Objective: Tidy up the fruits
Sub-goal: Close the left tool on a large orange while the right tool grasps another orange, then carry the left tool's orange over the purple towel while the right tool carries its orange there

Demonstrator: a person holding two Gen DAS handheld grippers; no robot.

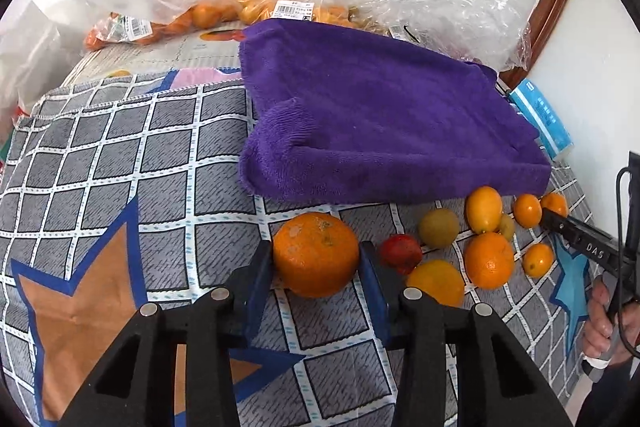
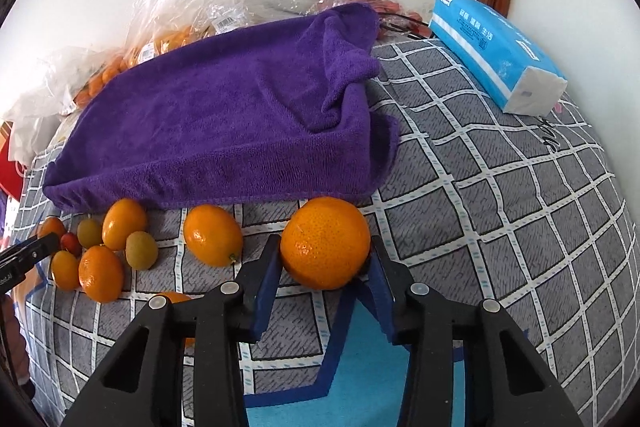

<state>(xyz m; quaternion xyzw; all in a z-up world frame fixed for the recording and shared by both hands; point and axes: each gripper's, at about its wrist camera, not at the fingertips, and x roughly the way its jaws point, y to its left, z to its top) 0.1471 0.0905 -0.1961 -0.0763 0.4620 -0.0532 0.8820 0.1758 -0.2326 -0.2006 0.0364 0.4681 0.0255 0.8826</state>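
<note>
Each claw point(image 1: 316, 259) is matte black plastic with angular triangular cut-outs, round silver pivot pins and blue rubber pads point(image 1: 260, 287) lining its fingers. The right claw point(image 2: 325, 267) carries white lettering and a thin black cable point(image 1: 620, 211).

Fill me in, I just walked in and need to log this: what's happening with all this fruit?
A person is sorting fruit on a checked cloth, a handheld gripper in each hand. The left gripper has its fingers against a large orange; the right gripper likewise clamps another orange. Both oranges rest on the cloth. More loose citrus and small fruits lie in front of a purple towel.
</note>
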